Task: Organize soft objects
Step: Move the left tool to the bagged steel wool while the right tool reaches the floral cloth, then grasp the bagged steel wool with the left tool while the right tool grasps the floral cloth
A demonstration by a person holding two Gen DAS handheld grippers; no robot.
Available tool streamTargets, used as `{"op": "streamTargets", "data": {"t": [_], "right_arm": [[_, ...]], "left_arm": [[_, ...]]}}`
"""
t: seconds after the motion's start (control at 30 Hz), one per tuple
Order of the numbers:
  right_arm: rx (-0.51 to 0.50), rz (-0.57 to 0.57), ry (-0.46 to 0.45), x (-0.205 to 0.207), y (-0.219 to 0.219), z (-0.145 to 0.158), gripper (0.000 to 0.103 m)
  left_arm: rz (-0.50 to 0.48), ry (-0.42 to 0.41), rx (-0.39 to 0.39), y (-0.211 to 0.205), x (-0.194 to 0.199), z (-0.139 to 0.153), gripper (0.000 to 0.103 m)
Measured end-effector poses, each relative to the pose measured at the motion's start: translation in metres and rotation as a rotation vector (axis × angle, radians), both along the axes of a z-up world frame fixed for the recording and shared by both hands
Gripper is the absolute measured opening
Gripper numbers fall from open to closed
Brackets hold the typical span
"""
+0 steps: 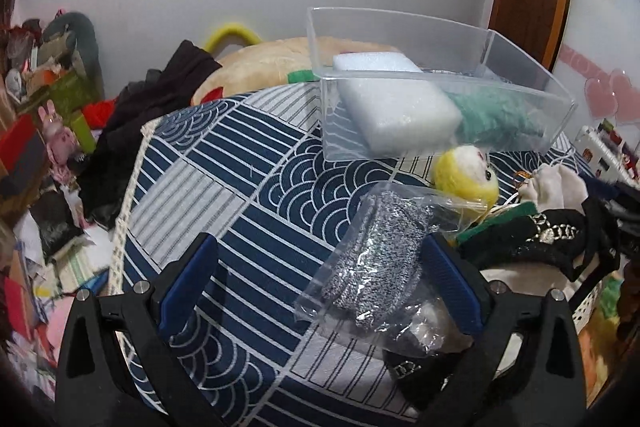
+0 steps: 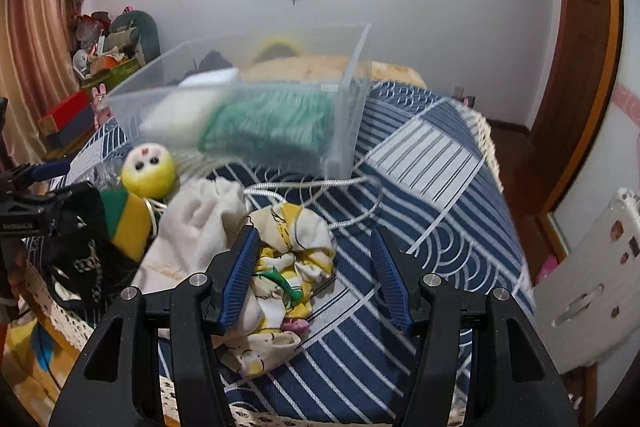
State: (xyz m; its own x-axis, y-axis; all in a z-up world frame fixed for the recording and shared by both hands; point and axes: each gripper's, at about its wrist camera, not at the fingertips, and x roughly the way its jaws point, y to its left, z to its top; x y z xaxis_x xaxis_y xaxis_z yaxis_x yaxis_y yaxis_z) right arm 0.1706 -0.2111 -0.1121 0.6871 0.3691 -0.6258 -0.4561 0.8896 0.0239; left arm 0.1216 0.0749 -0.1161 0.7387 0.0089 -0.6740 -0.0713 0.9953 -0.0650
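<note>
A clear plastic bin (image 1: 520, 75) (image 2: 352, 115) stands on the blue patterned cloth and holds a white foam block (image 1: 400, 103) and a green knit item (image 1: 496, 115) (image 2: 272, 127). My left gripper (image 1: 320, 259) is open around a clear bag with grey knit fabric (image 1: 376, 259). My right gripper (image 2: 314, 247) is open around a crumpled yellow-and-white printed cloth (image 2: 296, 251). A yellow plush doll (image 1: 468, 175) (image 2: 148, 171), a white cloth (image 2: 200, 215) and a black garment with chain trim (image 1: 532, 239) (image 2: 80, 259) lie nearby.
The blue-and-white patterned cloth (image 1: 224, 163) (image 2: 440, 187) covers the table. A white cord (image 2: 312, 187) lies in front of the bin. A beige plush toy (image 1: 260, 67) and dark clothes (image 1: 160, 99) lie behind. Clutter fills the floor (image 1: 32, 187) at left.
</note>
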Motion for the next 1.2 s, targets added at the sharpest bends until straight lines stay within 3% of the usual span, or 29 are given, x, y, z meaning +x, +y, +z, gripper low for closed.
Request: {"op": "streamTargets", "data": {"t": [0.07, 0.13, 0.17, 0.27, 0.33, 0.4, 0.57, 0.67, 0.87, 1.2], "right_arm": [[0.017, 0.005, 0.023, 0.001, -0.001, -0.005, 0.054], [0.049, 0.027, 0.048, 0.001, -0.004, -0.008, 0.039], [0.063, 0.042, 0.06, 0.001, -0.005, -0.009, 0.03], [0.063, 0.057, 0.051, -0.004, -0.004, -0.008, 0.021], [0.054, 0.064, 0.036, -0.009, -0.003, -0.007, 0.016], [0.046, 0.062, 0.014, -0.013, 0.001, -0.003, 0.014], [0.051, 0.043, -0.028, -0.017, -0.004, 0.007, 0.013], [0.054, 0.026, -0.06, -0.018, -0.009, 0.017, 0.013], [0.072, 0.0, -0.122, -0.024, -0.017, 0.036, 0.013], [0.115, -0.01, -0.229, -0.027, -0.021, 0.067, 0.013]], "left_arm": [[-0.001, -0.003, -0.014, 0.0, 0.0, -0.002, 0.103], [-0.007, -0.003, -0.033, -0.002, -0.001, -0.006, 0.099], [-0.022, 0.002, -0.057, -0.001, 0.0, -0.007, 0.092], [-0.058, 0.016, -0.122, 0.001, 0.002, -0.009, 0.076], [-0.075, 0.012, -0.121, -0.002, 0.001, -0.008, 0.066], [-0.11, 0.007, -0.12, -0.008, -0.002, -0.006, 0.047], [-0.125, -0.016, -0.06, -0.023, -0.007, 0.001, 0.031], [-0.11, -0.029, -0.049, -0.025, -0.011, 0.008, 0.024], [-0.074, -0.08, -0.02, -0.018, -0.022, 0.028, 0.023], [-0.056, -0.243, -0.024, -0.015, -0.035, 0.08, 0.023]]}}
